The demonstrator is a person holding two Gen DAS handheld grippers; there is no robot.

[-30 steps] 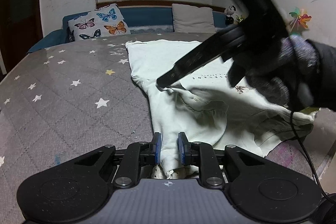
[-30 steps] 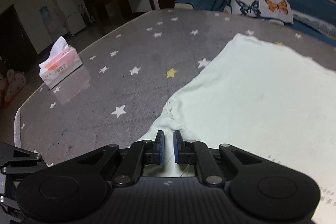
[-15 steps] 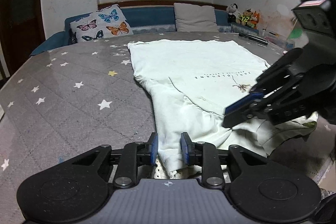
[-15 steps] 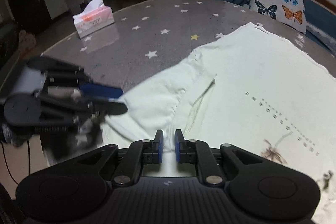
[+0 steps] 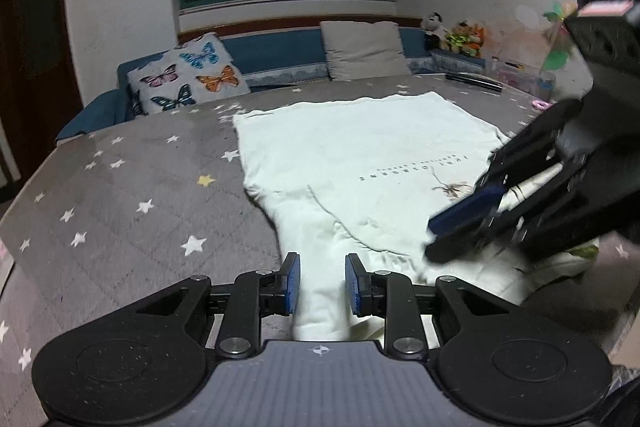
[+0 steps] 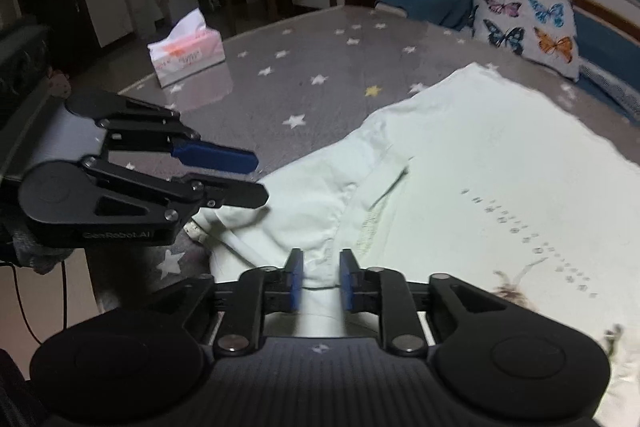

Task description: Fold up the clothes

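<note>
The pale shirt (image 5: 360, 163) lies spread on the counter (image 5: 132, 187), which has a grey cover with stars. Its print faces up. The far hem reaches toward the far edge of the counter, and the sleeve (image 5: 316, 267) and shoulder part sit bunched at the near edge.

The left hand-held gripper (image 5: 319, 283) has the sleeve lying between its blue pads. The jaws have just been opening, and a gap shows on each side of the cloth, so it is not pinching the sleeve. The right hand-held gripper (image 6: 320, 277) is just beside it, over the rumpled cloth by the collar. Its jaws have just been opening too. Cloth sits between them, but they look loose on it.

What could go wrong? I think the sleeve could slide off the near edge, since nothing holds it tight. Then the fold would come undone. The two hand-held grippers are very near each other, so they could bump if both move in. If a jaw closes now, it may grab two layers of the bunched cloth and drag the whole shirt crooked. The cover looks shiny, so the shirt might slip when pulled. The tissue box (image 6: 186, 51) stands well apart at the far left corner, so it should be safe.
</note>
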